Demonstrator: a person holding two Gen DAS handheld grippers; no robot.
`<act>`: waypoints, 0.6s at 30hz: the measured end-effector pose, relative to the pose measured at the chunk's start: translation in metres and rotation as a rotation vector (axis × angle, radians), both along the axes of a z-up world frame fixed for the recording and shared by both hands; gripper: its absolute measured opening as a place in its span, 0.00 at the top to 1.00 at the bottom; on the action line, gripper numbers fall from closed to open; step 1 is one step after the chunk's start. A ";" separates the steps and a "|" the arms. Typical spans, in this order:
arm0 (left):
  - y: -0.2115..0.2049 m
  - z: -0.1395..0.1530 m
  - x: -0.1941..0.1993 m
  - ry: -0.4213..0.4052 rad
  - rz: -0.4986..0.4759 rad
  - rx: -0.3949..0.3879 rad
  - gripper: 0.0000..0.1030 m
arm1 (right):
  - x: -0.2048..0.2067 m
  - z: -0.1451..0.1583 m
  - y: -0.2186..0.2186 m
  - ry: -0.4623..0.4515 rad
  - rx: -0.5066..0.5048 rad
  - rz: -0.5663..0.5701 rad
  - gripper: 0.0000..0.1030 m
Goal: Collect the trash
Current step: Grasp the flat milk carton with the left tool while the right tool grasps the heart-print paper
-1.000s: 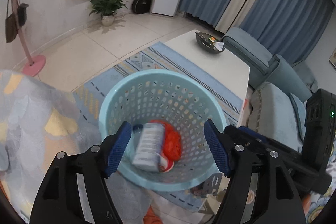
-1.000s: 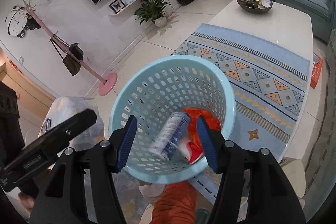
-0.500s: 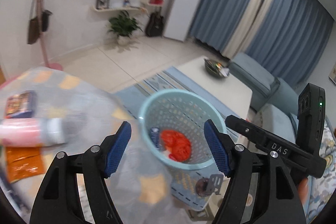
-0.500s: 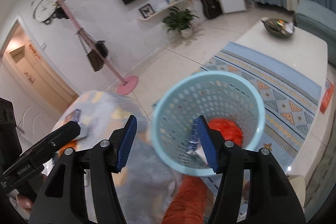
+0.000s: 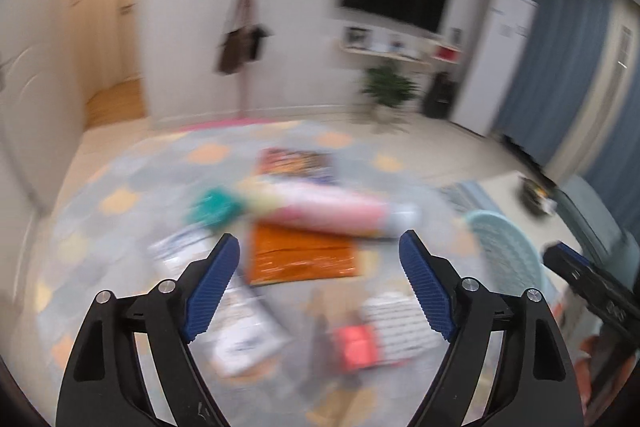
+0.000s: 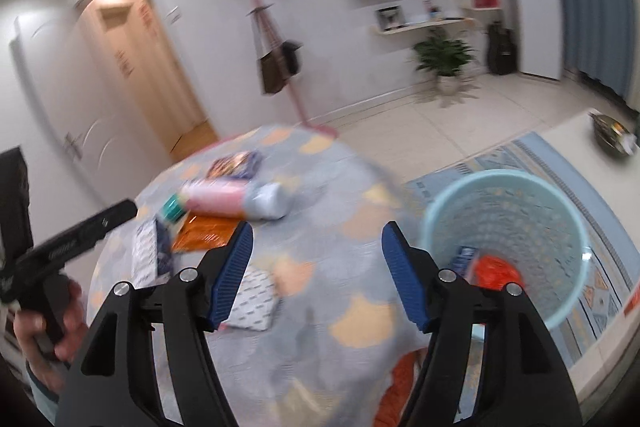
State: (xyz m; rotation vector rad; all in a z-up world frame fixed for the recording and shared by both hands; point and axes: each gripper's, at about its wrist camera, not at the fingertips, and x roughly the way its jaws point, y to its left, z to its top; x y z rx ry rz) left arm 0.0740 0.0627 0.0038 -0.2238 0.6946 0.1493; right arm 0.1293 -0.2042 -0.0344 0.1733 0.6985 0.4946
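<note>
Both views are motion-blurred. My left gripper [image 5: 320, 259] is open and empty above a round table with a grey patterned cloth [image 5: 120, 187]. On the cloth lie a pink tube [image 5: 332, 207], an orange packet [image 5: 300, 259], a teal item [image 5: 212, 209], a dark packet [image 5: 296, 161] and white wrappers [image 5: 244, 335]. My right gripper [image 6: 316, 251] is open and empty over the table's right side [image 6: 360, 307]. The light blue basket [image 6: 508, 203] stands on the floor to the right, with red trash [image 6: 496, 271] and a tube inside. The pink tube [image 6: 224, 197] and orange packet [image 6: 204, 233] show there too.
The basket's rim [image 5: 508, 247] shows at the right in the left wrist view. A coat stand [image 6: 276, 59], a plant [image 6: 440, 59], a white low table [image 6: 576, 135] with a bowl and a blue rug [image 6: 532, 155] surround the spot. A white wrapper [image 6: 256, 295] lies near my right gripper.
Both grippers have swung left from above the basket to over the clothed table. The dropped tube stays in the basket. Both jaws remain open.
</note>
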 end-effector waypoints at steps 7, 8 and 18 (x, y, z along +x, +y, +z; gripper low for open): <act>0.053 -0.028 -0.006 0.085 0.137 -0.084 0.22 | 0.008 -0.028 0.072 0.090 -0.035 0.194 0.39; 0.056 -0.032 -0.005 0.097 0.144 -0.093 0.22 | 0.009 -0.032 0.079 0.102 -0.040 0.214 0.39; 0.053 -0.064 0.010 0.176 0.152 -0.099 0.22 | 0.028 -0.071 0.107 0.247 -0.018 0.296 0.39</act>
